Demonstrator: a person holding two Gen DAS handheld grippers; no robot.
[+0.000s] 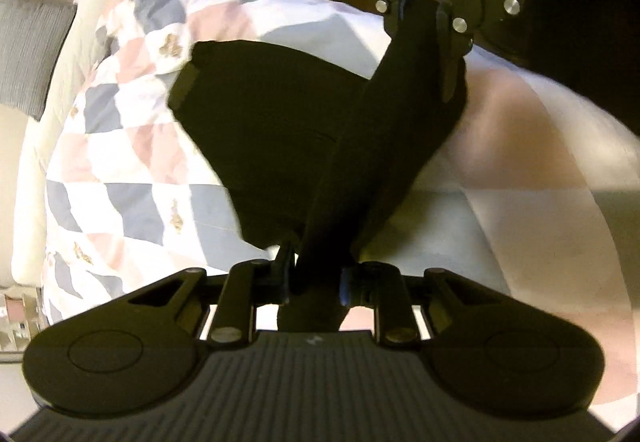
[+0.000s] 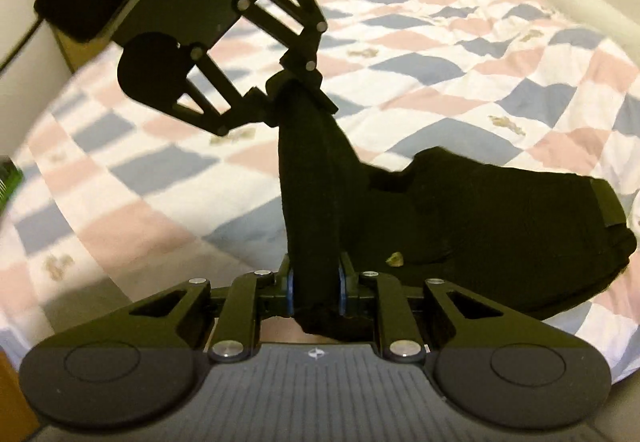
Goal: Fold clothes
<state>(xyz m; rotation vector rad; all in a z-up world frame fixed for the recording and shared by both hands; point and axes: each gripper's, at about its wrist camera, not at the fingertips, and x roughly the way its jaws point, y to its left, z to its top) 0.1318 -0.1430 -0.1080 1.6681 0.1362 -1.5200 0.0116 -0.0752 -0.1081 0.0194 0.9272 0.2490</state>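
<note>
**Both grippers clamped on one black garment above the quilt**

Your left gripper (image 1: 314, 282) has its jaws drawn narrow on a bunched edge of the black garment (image 1: 276, 114). In the left wrist view the cloth runs taut from that grip toward 1 o'clock, where your right gripper (image 1: 424, 16) pinches the other end of the same strip. The rest of the garment spreads flat toward 11 o'clock on the patchwork quilt (image 1: 120, 162), with a banded hem showing at its far left edge.

In the right wrist view your right gripper (image 2: 316, 290) is likewise closed tight on the black garment (image 2: 500, 218). The gathered strip rises toward 12 o'clock to your left gripper (image 2: 288, 90). The garment's bulk lies at 3 o'clock on the patchwork quilt (image 2: 460, 54). A grey pillow (image 1: 28, 46) sits at 9 o'clock in the left wrist view.
</note>
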